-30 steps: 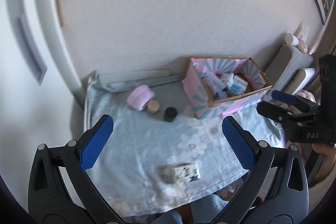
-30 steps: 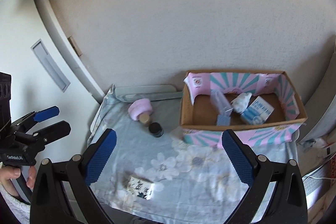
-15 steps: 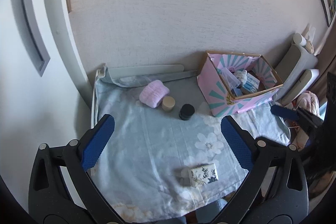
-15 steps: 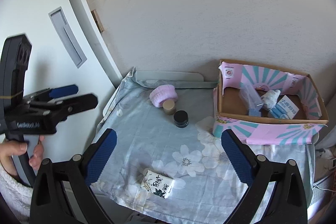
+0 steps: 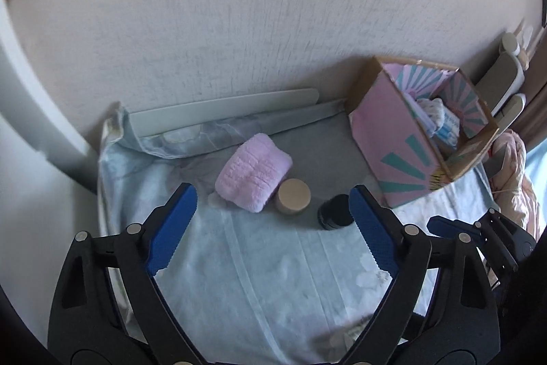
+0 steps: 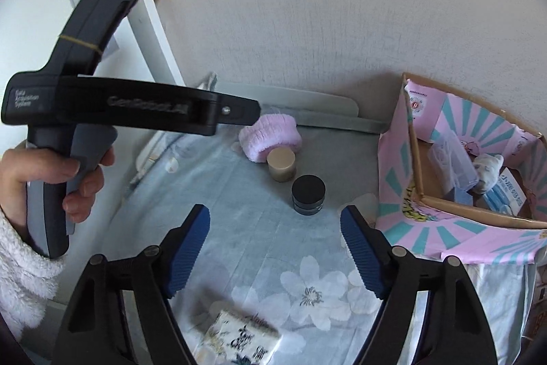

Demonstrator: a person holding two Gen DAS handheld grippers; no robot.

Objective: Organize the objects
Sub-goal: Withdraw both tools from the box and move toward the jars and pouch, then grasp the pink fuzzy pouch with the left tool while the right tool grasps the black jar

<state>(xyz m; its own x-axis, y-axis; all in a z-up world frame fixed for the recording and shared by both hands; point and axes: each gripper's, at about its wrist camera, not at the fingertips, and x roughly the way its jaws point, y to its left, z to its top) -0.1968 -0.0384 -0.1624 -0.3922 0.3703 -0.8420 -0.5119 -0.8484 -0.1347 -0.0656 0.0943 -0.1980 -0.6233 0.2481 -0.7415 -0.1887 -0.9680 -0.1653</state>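
Observation:
On the flowered blue cloth (image 5: pixel 266 279) lie a rolled pink towel (image 5: pixel 254 171), a tan-lidded jar (image 5: pixel 293 195) touching it, and a black jar (image 5: pixel 335 212) a little apart. My left gripper (image 5: pixel 271 194) hovers in front of the towel and tan jar; its jaws are closing with nothing between them. My right gripper (image 6: pixel 273 212) hangs just before the black jar (image 6: pixel 307 194), its jaws also closing on nothing. A patterned packet (image 6: pixel 239 341) lies beneath the right gripper near the front edge. The pink-and-teal cardboard box (image 6: pixel 393 180) holds several items.
A hand (image 6: pixel 68 173) in a fluffy white sleeve carries the left gripper across the left of the right wrist view. Flat grey boards (image 5: pixel 222 115) lean along the wall behind the cloth. Pale cushions (image 5: pixel 506 81) and a pink garment (image 5: pixel 512 180) lie right of the box.
Both grippers have come down and closer to the cloth, and both pairs of jaws have narrowed. The left gripper has swung in over the cloth's left side toward the towel.

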